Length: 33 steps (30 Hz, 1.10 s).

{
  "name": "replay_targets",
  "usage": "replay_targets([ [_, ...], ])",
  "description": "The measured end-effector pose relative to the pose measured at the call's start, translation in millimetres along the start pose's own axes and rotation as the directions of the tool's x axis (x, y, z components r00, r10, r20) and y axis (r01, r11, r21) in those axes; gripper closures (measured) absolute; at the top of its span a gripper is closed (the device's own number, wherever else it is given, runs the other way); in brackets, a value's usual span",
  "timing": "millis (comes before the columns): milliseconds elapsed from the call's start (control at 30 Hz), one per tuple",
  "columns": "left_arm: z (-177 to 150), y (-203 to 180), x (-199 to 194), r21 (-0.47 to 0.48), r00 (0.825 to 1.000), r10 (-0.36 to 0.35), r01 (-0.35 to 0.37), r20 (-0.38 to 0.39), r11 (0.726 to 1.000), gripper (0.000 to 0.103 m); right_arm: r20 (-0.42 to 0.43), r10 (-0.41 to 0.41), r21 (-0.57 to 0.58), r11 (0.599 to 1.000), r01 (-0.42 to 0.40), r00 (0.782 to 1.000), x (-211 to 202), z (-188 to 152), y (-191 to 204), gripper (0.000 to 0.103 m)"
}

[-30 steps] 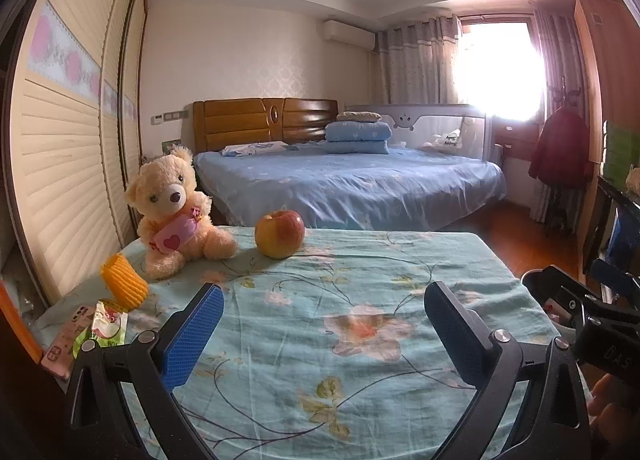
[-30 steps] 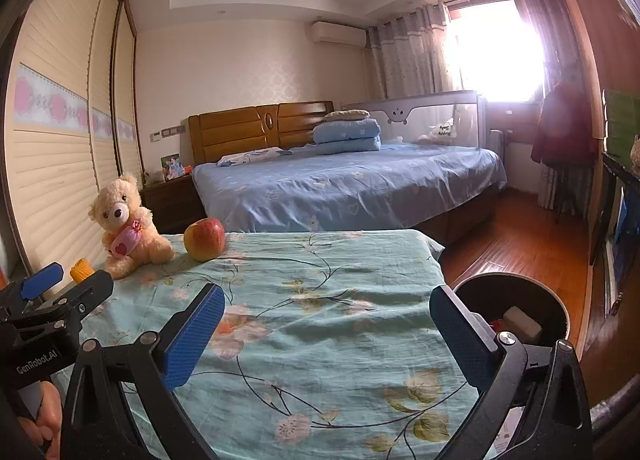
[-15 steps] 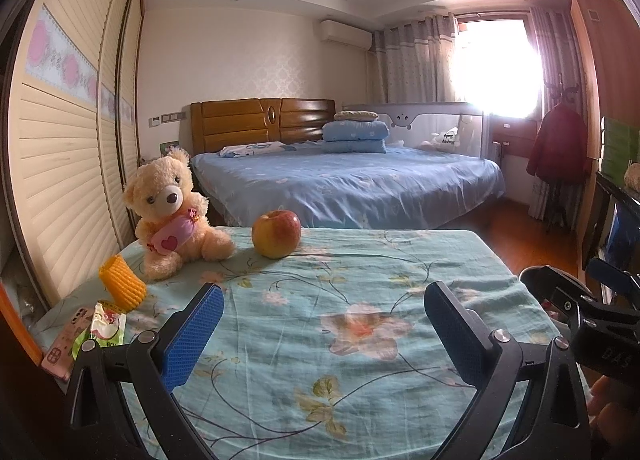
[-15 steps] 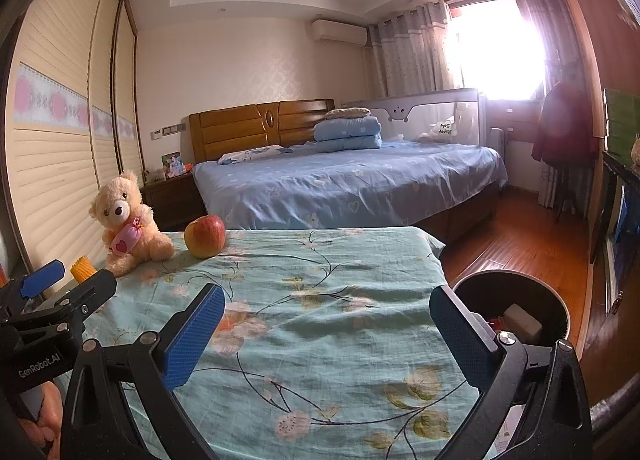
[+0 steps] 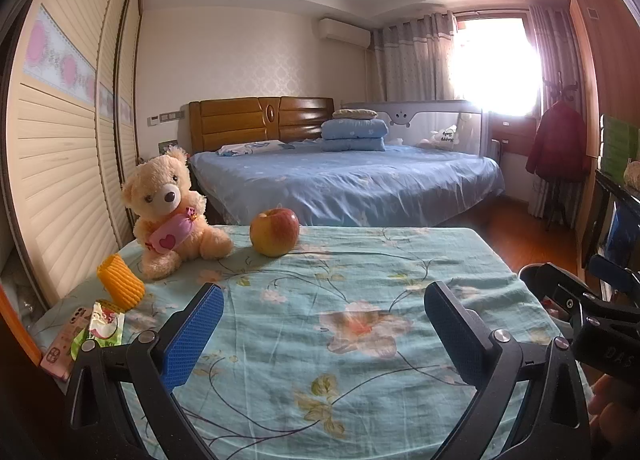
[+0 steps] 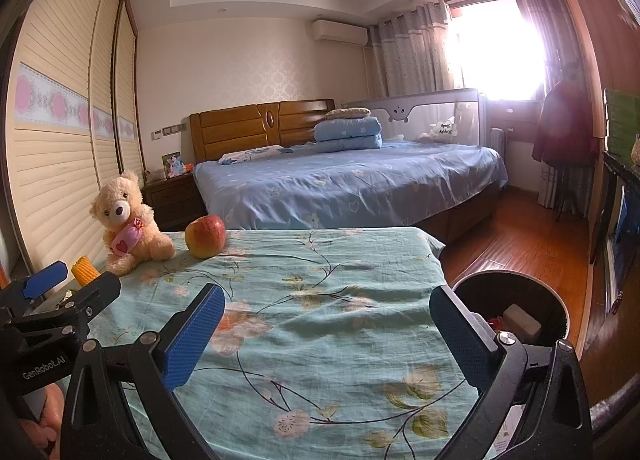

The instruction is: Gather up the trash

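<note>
Both tools, left tool [image 5: 320, 324] and right tool [image 6: 326, 328], gape over bare tablecloth [image 6: 320, 280]; bin [image 6: 516, 300] beside its right edge.

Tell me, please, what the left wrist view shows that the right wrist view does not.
Only the left wrist view shows the green snack wrapper and the pink phone at the table's left edge. Only the right wrist view shows inside the black trash bin, which already holds some rubbish. Both show the teddy bear, apple, yellow foam sleeve and floral tablecloth.
</note>
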<state>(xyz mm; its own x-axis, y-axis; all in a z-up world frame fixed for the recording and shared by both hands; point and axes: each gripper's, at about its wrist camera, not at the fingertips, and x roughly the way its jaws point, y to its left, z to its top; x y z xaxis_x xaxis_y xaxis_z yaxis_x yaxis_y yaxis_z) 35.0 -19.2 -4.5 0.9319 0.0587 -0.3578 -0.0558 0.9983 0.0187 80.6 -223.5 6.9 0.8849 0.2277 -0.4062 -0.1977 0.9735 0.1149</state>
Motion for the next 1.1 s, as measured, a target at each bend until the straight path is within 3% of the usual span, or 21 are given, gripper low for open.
replay_targets([
  [1100,0.5,-4.2,11.2,0.022,1.000,-0.018,0.019,-0.018,1.000,0.001,-0.007,0.003,0.000,1.000,-0.003,1.000,1.3,0.9,-1.9,0.000],
])
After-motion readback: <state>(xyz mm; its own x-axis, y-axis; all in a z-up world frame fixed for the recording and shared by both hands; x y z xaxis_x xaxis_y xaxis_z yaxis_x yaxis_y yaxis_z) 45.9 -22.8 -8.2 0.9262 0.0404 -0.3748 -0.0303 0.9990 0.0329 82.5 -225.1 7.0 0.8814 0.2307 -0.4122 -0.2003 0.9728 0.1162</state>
